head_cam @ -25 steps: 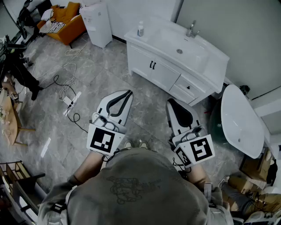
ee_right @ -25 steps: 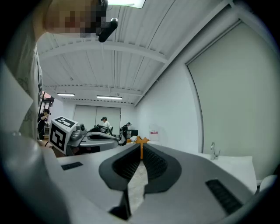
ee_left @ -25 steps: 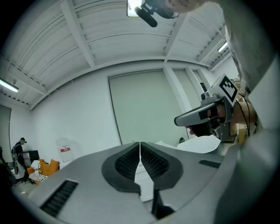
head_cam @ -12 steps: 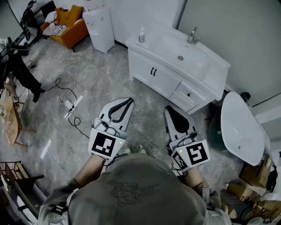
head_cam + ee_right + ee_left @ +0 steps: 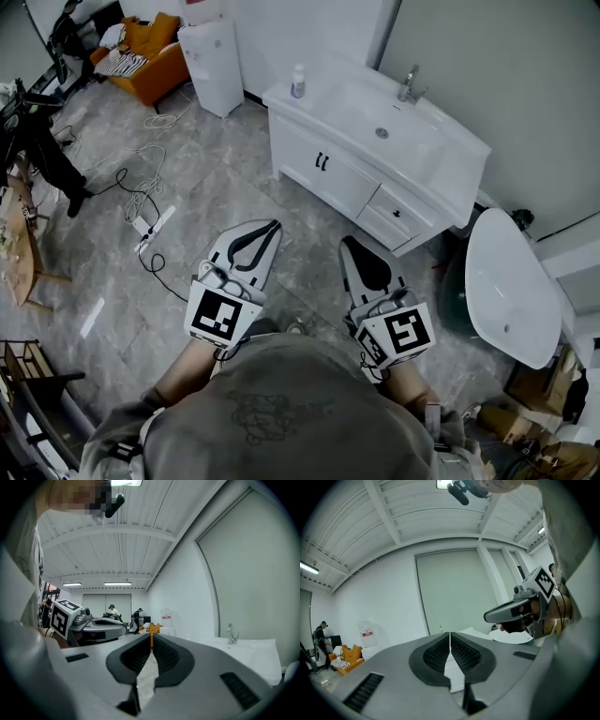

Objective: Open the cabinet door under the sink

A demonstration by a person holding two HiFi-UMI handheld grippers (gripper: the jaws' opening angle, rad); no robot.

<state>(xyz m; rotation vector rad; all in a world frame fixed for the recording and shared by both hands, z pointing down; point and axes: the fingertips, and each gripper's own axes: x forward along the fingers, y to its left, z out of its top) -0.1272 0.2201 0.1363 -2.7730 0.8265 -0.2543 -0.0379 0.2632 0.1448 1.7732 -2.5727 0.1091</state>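
The white sink cabinet (image 5: 342, 169) stands against the far wall, its two doors closed with a pair of black handles (image 5: 322, 161) at their meeting edge. A drawer with a black knob (image 5: 397, 213) sits to the right of the doors. My left gripper (image 5: 273, 224) and right gripper (image 5: 348, 242) hover over the floor well short of the cabinet, both shut and holding nothing. In the left gripper view the jaws (image 5: 450, 635) meet at the tips, and the right gripper view shows its jaws (image 5: 151, 637) closed the same way, with the faucet (image 5: 230, 633) off to the right.
A bottle (image 5: 298, 82) and a faucet (image 5: 408, 82) are on the sink top. A white oval tub (image 5: 502, 281) stands to the right. A white unit (image 5: 211, 56), an orange chair (image 5: 141, 42) and floor cables with a power strip (image 5: 145, 220) lie to the left.
Both grippers sit lower in the head view and a little closer together, staying shut. The sink cabinet has shifted slightly down and left in the picture.
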